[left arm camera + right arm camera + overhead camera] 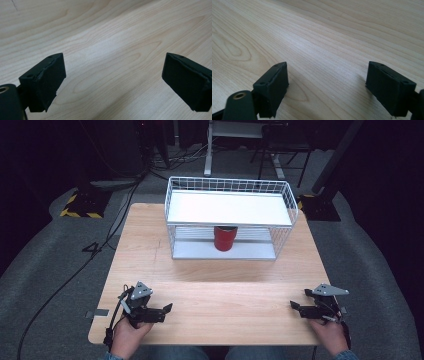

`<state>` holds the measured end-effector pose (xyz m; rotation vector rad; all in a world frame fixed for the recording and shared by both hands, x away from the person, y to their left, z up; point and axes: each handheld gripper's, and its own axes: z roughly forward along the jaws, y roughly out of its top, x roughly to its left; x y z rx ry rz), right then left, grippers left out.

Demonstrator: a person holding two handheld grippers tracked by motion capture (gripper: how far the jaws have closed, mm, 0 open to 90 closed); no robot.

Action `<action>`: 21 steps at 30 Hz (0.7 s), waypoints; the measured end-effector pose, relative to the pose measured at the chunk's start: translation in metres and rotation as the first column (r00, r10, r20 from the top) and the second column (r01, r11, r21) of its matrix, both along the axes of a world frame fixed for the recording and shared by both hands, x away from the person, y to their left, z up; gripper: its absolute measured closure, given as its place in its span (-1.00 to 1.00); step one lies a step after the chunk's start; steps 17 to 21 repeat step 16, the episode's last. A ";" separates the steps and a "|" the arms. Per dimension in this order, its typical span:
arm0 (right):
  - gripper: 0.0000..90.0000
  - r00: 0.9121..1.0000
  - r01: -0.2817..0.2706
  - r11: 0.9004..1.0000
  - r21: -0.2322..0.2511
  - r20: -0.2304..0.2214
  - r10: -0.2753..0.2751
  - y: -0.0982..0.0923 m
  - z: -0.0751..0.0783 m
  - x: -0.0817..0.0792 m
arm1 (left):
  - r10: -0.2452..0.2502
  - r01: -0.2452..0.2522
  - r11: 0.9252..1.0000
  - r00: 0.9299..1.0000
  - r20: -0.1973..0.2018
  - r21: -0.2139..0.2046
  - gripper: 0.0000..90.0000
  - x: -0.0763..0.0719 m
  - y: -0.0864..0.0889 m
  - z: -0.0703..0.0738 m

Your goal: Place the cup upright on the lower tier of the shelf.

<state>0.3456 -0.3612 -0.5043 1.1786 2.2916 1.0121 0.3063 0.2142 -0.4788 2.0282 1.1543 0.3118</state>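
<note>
Red cup [225, 238] sits in wire rack [287, 195], well apart from both grippers: left gripper [169, 308] and right gripper [294, 306] jaws open, nothing between.

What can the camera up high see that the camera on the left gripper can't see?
The high view takes in the white wire rack at the far side of the table, with a red cup standing on its lower shelf. It also shows both hands, the left gripper and the right gripper near the front edge, plus the grey floor.

The left gripper view gives a close look at that gripper's two black pads, standing apart with nothing between them.

Both views show the light wooden table and the left gripper.
</note>
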 end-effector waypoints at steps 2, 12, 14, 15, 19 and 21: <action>-0.60 1.000 0.000 1.000 0.000 0.000 0.000 0.000 0.000 0.000 | 0.001 -0.001 1.000 1.000 -0.012 0.012 -0.85 0.001 0.000 -0.004; -0.60 1.000 0.000 1.000 0.000 0.000 0.000 0.000 0.000 0.000 | 0.001 0.005 0.993 0.998 -0.057 0.119 -0.78 0.005 -0.003 -0.019; -0.60 1.000 0.000 1.000 0.000 0.000 0.000 0.000 0.000 0.000 | 0.006 0.000 0.988 0.999 -0.042 0.154 -0.71 0.004 -0.005 -0.019; -0.60 1.000 0.000 1.000 0.000 0.000 0.000 0.000 0.000 0.000 | 0.004 0.002 0.986 1.000 -0.031 0.169 -0.70 0.004 -0.006 -0.020; -0.60 1.000 -0.002 1.000 0.001 0.000 0.002 0.000 0.000 0.000 | -0.005 0.008 0.985 1.000 -0.022 0.170 -0.71 0.003 -0.006 -0.021; -0.60 1.000 -0.002 1.000 0.001 0.000 0.002 0.000 0.000 0.000 | -0.005 0.008 0.985 1.000 -0.022 0.170 -0.71 0.003 -0.006 -0.021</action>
